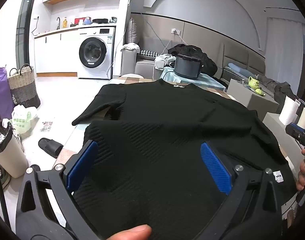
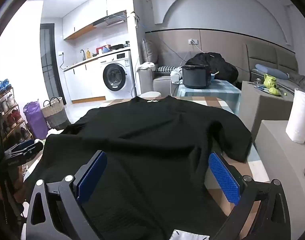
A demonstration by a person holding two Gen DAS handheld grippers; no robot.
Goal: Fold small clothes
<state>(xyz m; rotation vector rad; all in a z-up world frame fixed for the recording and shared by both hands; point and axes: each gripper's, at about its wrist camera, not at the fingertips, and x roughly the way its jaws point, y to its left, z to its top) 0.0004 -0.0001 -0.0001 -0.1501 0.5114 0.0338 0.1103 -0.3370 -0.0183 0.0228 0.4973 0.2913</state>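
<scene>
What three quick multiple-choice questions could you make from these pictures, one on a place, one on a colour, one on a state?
1. Where does the dark cooker pot stand?
A. beyond the garment, on a checked cloth
B. on the washing machine
C. on the floor

2. What colour is the garment on the table?
A. white
B. black
C. red

3. How does the right gripper stand?
A. shut on a sleeve
B. open over the garment
C. out of view

Answers: 1 A, it sits on the cloth behind the collar; 2 B, the knit is all black; 3 B, its blue pads stand wide apart.
</scene>
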